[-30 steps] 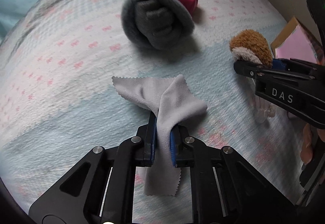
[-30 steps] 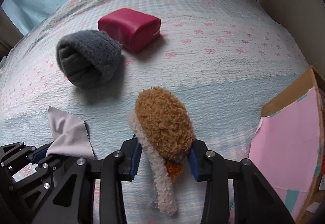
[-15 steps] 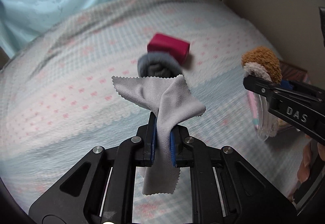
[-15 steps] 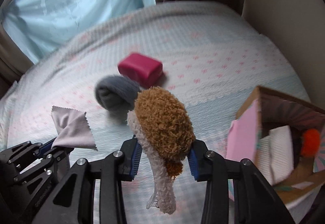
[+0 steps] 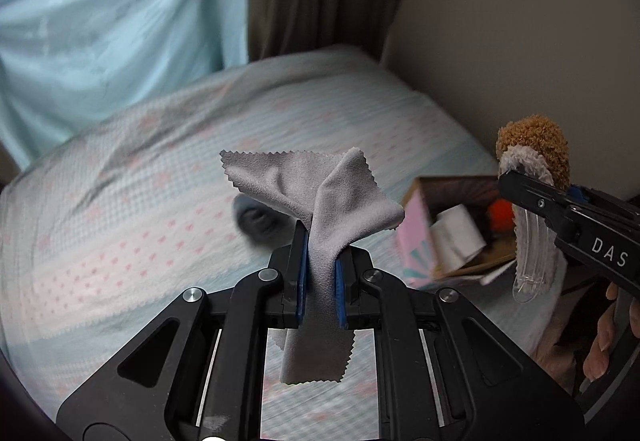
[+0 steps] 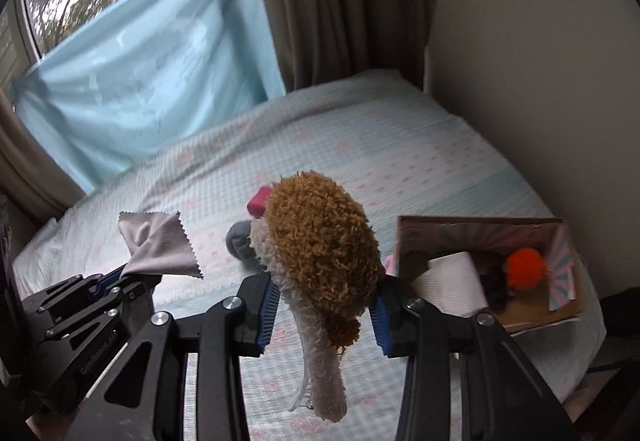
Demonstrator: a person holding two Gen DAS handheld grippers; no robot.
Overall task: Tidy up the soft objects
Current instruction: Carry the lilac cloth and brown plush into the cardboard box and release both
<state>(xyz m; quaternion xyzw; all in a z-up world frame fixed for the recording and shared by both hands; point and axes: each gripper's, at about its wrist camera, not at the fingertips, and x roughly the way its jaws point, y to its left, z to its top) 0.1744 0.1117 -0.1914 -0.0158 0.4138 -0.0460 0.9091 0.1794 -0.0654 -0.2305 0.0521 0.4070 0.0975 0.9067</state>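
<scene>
My left gripper (image 5: pixel 320 265) is shut on a grey cloth (image 5: pixel 316 193) with pinked edges, held high above the bed. My right gripper (image 6: pixel 324 305) is shut on a fluffy brown and cream hair clip (image 6: pixel 320 253), also lifted well off the bed. In the left wrist view the right gripper (image 5: pixel 568 209) and the hair clip (image 5: pixel 532 149) show at the right edge; in the right wrist view the left gripper (image 6: pixel 116 277) and the grey cloth (image 6: pixel 160 249) show at the left. A grey rolled fleece (image 6: pixel 239 241) and a red pouch (image 6: pixel 259 201) lie on the bed, mostly hidden behind the held things.
An open cardboard box (image 6: pixel 480 229) with pink sides stands at the bed's right edge, holding a white roll (image 6: pixel 452 277) and an orange pompom (image 6: pixel 524 267). The bed (image 6: pixel 360 145) has a pale blue spread with pink bows. A wall, curtains and a window lie beyond.
Both grippers have risen far above the bed with their loads still gripped. The fleece and red pouch now look small and far below, and the open box has come into view.
</scene>
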